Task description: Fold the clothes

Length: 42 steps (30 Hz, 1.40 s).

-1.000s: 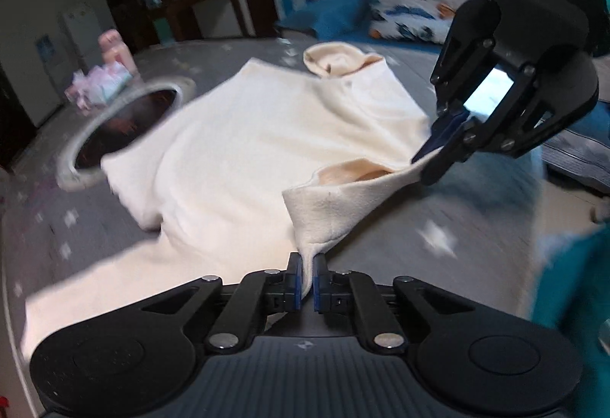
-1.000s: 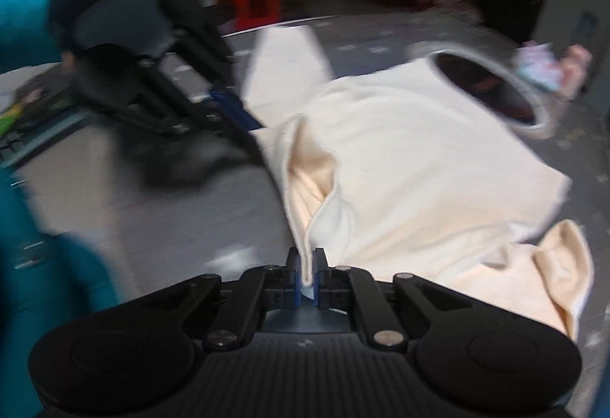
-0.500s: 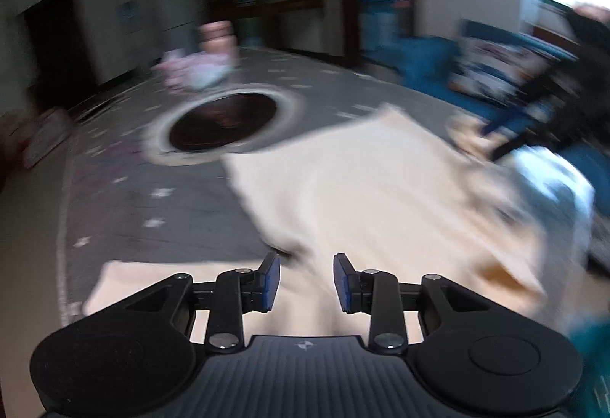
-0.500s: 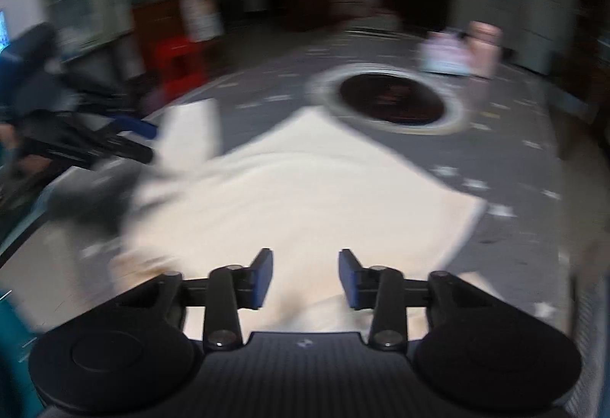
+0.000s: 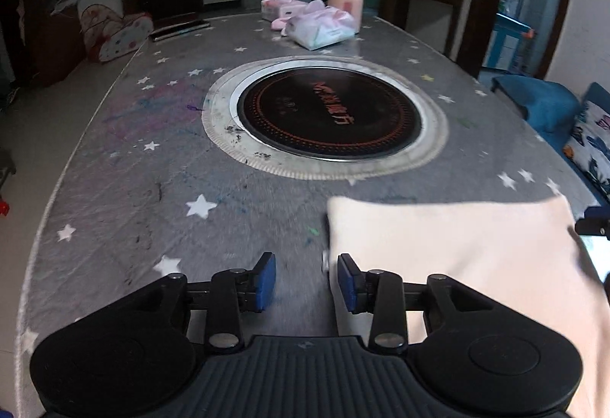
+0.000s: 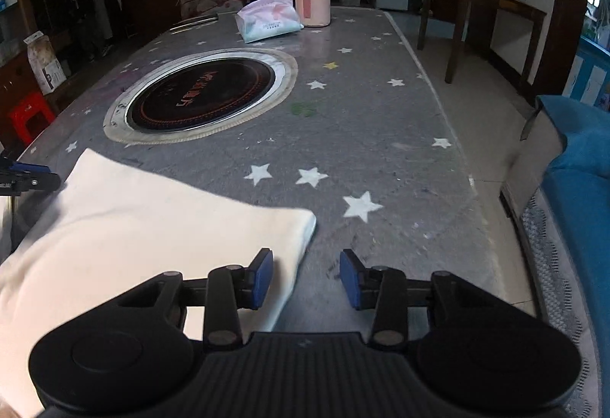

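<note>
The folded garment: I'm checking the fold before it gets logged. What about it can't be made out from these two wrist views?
- Near edge of the folded garment: left wrist view, hidden behind the left gripper body.
- Its far side: cut off by the right frame edge there.
- Right wrist view: the garment runs off the left edge and under the right gripper.
- Sleeves, collar: not visible in either view.
</note>
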Each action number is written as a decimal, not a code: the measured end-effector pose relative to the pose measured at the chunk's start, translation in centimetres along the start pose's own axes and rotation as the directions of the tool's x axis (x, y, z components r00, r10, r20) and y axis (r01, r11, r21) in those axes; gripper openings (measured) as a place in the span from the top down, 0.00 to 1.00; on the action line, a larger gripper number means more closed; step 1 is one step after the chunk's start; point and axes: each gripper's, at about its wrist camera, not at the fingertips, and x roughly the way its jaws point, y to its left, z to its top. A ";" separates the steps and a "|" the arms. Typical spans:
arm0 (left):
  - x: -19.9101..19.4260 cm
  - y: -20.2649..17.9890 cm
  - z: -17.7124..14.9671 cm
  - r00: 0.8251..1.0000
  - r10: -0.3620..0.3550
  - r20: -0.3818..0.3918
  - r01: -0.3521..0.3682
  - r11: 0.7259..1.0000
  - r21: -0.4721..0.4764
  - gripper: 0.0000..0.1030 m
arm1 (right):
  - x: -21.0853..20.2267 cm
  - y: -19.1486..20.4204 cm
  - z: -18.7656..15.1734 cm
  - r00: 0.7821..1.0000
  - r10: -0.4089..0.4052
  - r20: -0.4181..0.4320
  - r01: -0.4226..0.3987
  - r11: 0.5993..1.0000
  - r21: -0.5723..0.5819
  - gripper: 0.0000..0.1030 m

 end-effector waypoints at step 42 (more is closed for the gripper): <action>2.1 -0.7 0.0 0.979 0.182 0.086 -0.190 0.977 0.093 0.94 | -0.7 8.5 -2.0 0.992 0.127 -0.002 -0.122 0.953 -0.278 0.73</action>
